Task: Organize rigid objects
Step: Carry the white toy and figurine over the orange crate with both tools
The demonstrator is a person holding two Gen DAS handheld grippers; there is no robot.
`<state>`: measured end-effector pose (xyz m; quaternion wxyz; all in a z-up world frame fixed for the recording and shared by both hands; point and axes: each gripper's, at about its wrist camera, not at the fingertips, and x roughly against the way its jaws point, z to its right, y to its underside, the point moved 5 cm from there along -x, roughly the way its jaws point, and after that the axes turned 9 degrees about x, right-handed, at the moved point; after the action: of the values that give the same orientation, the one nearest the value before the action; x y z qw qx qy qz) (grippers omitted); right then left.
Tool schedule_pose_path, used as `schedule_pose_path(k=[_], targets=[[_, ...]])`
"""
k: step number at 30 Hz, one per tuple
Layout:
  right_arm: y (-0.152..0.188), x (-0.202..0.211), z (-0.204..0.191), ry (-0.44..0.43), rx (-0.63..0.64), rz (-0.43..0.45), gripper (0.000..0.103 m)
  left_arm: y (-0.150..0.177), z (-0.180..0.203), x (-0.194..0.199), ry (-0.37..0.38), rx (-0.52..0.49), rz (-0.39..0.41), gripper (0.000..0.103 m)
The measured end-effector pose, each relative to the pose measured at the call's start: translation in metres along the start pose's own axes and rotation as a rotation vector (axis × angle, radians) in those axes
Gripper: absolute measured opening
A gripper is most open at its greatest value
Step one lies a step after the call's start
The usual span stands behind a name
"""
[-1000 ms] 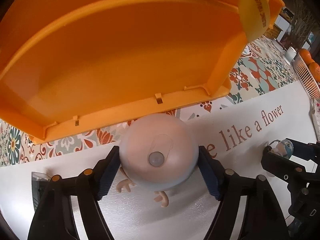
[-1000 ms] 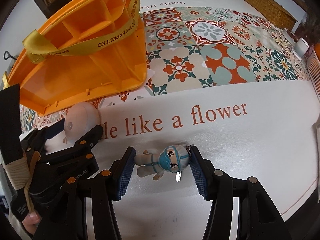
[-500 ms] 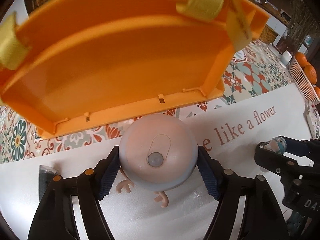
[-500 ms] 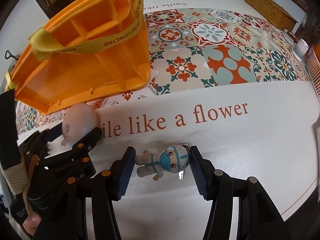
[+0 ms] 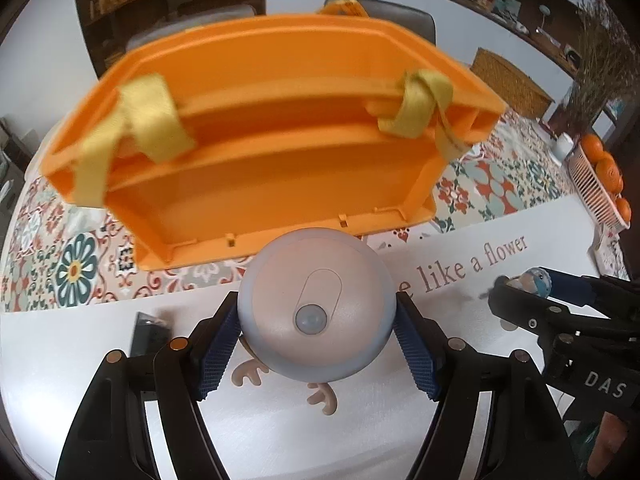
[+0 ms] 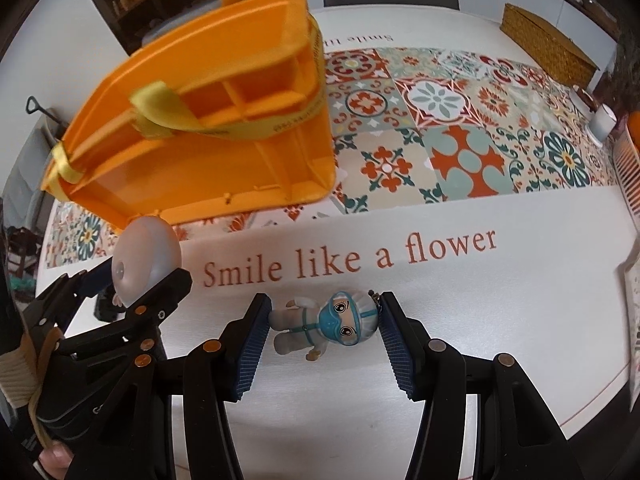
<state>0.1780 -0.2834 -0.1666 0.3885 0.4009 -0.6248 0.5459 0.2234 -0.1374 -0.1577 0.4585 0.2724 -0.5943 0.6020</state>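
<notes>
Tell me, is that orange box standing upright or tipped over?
Tipped on its side: the orange box shows its divided compartments sideways toward the camera, resting on the patterned table.

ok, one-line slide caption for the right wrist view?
Right gripper holds a small masked figurine above the table, orange bin ahead.

My left gripper (image 5: 316,340) is holding the dome-headed figure (image 5: 316,308) between its pads, just before the divided bin (image 5: 260,168), which is sitting behind it on the tablecloth (image 6: 460,300). My right gripper (image 6: 322,336) is holding the masked figurine (image 6: 332,322) sideways, to the right of the left gripper. A woven basket (image 6: 548,46) is lying far behind, at the right.
</notes>
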Motion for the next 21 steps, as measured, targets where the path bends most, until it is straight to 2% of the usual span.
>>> schedule_pose_path(k=[21], targets=[[-0.037, 0.06, -0.041, -0.067, 0.094, 0.142, 0.055, -0.028, -0.037, 0.079, -0.045, 0.097, 0.156, 0.074]])
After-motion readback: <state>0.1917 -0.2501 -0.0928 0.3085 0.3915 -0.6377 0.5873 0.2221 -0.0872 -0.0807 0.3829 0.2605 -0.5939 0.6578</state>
